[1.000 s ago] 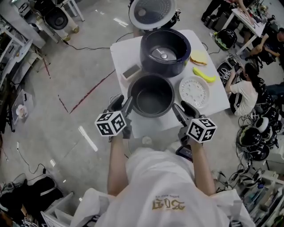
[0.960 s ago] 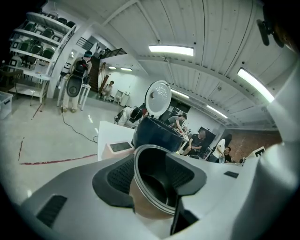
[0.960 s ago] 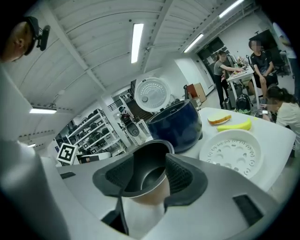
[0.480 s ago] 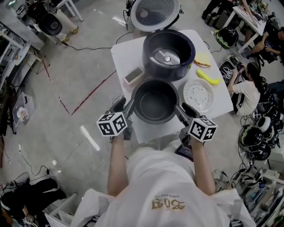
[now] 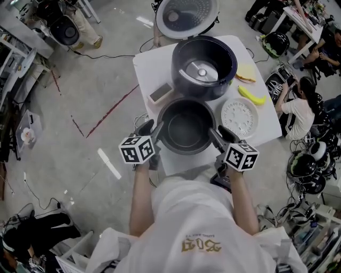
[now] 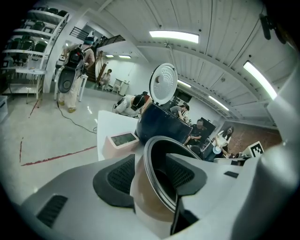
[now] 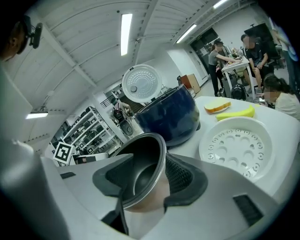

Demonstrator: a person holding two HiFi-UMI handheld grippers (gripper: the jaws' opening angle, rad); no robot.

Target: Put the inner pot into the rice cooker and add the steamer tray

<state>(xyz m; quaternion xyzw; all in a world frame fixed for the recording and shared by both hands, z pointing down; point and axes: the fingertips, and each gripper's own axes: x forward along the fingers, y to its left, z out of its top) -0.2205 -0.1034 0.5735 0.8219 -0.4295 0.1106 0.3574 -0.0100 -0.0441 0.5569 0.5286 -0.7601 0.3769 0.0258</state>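
The metal inner pot (image 5: 186, 126) hangs above the near part of the white table (image 5: 152, 66), gripped by its rim on both sides. My left gripper (image 5: 156, 130) is shut on the pot's left rim (image 6: 154, 180), one jaw inside, one outside. My right gripper (image 5: 214, 135) is shut on the right rim (image 7: 157, 173) the same way. Just beyond stands the dark blue rice cooker (image 5: 203, 66) with its round lid (image 5: 186, 16) raised and its cavity bare. The white perforated steamer tray (image 5: 239, 117) lies flat to the pot's right, also visible in the right gripper view (image 7: 239, 147).
A small white device with a screen (image 5: 160, 93) lies left of the cooker. A banana (image 5: 251, 95) and a bread slice (image 5: 245, 74) sit at the table's right side. People sit and stand at benches to the far right; cables cross the floor.
The pot, held in both grippers, has moved a little farther from me toward the cooker. Both grips are unchanged.
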